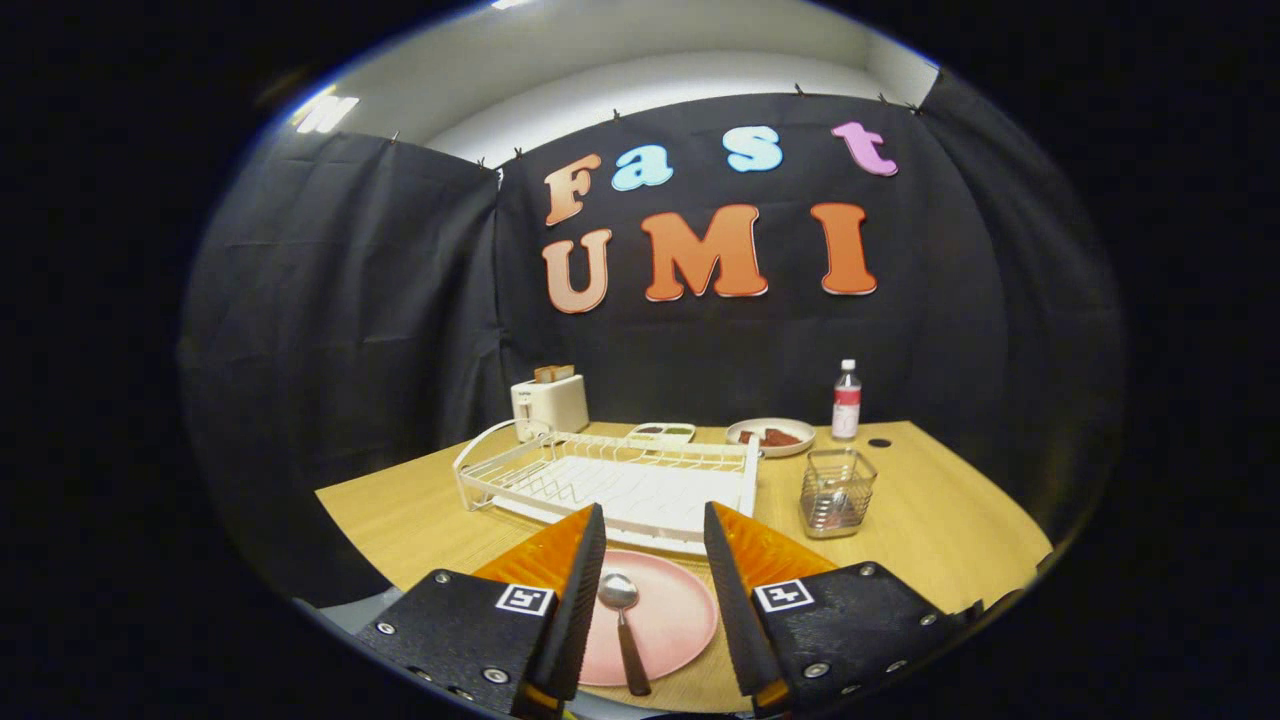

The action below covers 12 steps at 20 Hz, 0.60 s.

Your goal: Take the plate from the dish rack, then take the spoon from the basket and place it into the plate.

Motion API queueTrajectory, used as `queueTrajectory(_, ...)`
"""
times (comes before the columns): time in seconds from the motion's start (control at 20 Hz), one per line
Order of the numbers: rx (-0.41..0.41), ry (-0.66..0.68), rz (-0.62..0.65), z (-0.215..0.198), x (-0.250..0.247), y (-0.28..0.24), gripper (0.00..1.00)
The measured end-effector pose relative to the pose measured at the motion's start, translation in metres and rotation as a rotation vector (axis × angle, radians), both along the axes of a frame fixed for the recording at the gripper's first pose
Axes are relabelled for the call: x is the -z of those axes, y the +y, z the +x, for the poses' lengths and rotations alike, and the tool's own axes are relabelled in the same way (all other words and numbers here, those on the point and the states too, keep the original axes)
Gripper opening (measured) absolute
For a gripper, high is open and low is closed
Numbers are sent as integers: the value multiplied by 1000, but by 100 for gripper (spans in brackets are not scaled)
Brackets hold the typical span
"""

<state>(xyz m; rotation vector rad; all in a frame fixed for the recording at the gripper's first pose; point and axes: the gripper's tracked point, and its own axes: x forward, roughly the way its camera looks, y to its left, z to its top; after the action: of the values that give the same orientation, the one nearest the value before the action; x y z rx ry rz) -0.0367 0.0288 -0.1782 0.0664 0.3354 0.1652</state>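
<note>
The spoon [622,615] lies in the pink plate [668,618] on the table [930,520], between the wide, empty jaws of the gripper [655,530]. Just beyond sits the white dish rack [610,480]; the basket [838,490] beside it looks empty, maybe.

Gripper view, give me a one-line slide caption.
Open tool above the spoon lying in the pink plate, in front of the dish rack.
</note>
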Motion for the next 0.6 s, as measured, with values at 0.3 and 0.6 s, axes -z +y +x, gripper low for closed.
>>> queueTrajectory(0.3,48,-57,-30,4,-56,11,85)
queueTrajectory(0.6,15,-171,-18,10,-102,37,94)
